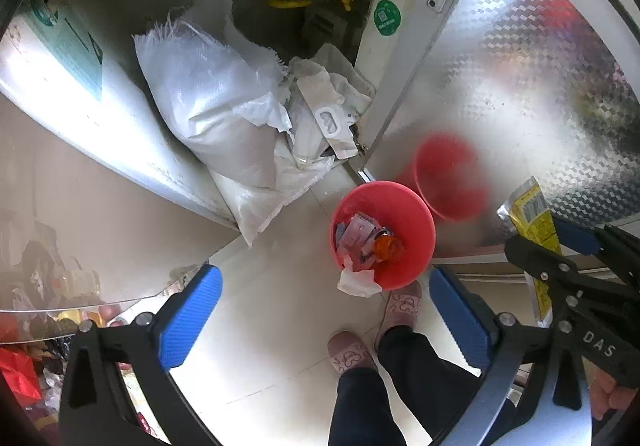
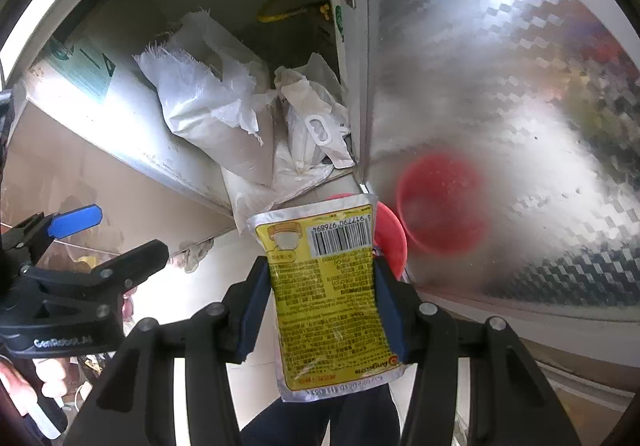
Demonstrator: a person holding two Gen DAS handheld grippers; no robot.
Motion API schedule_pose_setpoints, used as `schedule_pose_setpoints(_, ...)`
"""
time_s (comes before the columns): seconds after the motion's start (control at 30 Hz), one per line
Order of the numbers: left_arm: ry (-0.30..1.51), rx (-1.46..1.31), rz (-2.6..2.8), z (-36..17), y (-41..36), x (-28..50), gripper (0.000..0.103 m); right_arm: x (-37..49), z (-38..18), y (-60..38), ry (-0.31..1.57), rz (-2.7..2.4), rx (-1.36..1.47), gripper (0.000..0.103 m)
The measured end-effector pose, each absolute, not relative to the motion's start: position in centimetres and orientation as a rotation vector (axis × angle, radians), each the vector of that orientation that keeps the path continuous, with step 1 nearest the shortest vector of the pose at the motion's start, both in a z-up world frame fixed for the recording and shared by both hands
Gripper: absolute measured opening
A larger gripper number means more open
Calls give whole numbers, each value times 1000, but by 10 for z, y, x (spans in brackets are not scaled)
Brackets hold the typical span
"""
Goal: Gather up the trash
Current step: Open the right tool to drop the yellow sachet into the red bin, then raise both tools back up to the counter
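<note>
Red plastic catches the eye from the left wrist: the bin (image 1: pixel 382 234) sits on the floor just past centre toward one o'clock, already holding wrappers, with a white tissue (image 1: pixel 358 280) spilling over its near rim. The left gripper (image 1: pixel 324 320) stands wide with nothing between its blue pads. From the right wrist, the right gripper (image 2: pixel 322 310) clamps a yellow foil pouch (image 2: pixel 328 286) at centre, the bin's rim peeking behind it toward one o'clock. Some trash is in; I'd judge this pouch still needs dropping.
</note>
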State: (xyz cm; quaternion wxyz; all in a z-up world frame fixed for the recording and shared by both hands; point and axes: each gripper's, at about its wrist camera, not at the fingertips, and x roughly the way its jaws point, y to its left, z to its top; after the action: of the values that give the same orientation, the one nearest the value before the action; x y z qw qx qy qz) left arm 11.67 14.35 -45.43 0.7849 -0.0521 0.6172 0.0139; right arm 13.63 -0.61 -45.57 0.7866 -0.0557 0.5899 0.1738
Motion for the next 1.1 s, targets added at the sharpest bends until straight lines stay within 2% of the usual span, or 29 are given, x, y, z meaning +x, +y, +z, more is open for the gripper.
schedule_pose_setpoints(0.23, 1343, -121, 41, -456, 149, 114, 103, 140, -463, 3, 1287, 384, -141, 52)
schedule_pose_setpoints(0.3, 1345, -121, 49, -456, 151, 113, 103, 141, -465, 5, 1299, 371, -148, 62)
schedule_pose_setpoints(0.33, 1346, -124, 53, -456, 153, 112, 103, 142, -467, 6, 1308, 372, -146, 76)
schedule_pose_setpoints(0.37, 1345, -129, 57, -455, 154, 111, 103, 142, -466, 6, 1312, 374, -144, 85)
schedule_pose_setpoints(0.5, 1321, -119, 100, -438, 159, 101, 103, 138, -457, 7, 1297, 396, -164, 93)
schedule_pose_setpoints(0.7, 1283, -149, 100, -377, 166, 86, 103, 127, -405, 11, 1260, 434, -182, 95)
schedule_pose_setpoints(1.1, 1082, -135, 103, -216, 169, 69, 103, 119, -232, 7, 1040, 455, -165, 101)
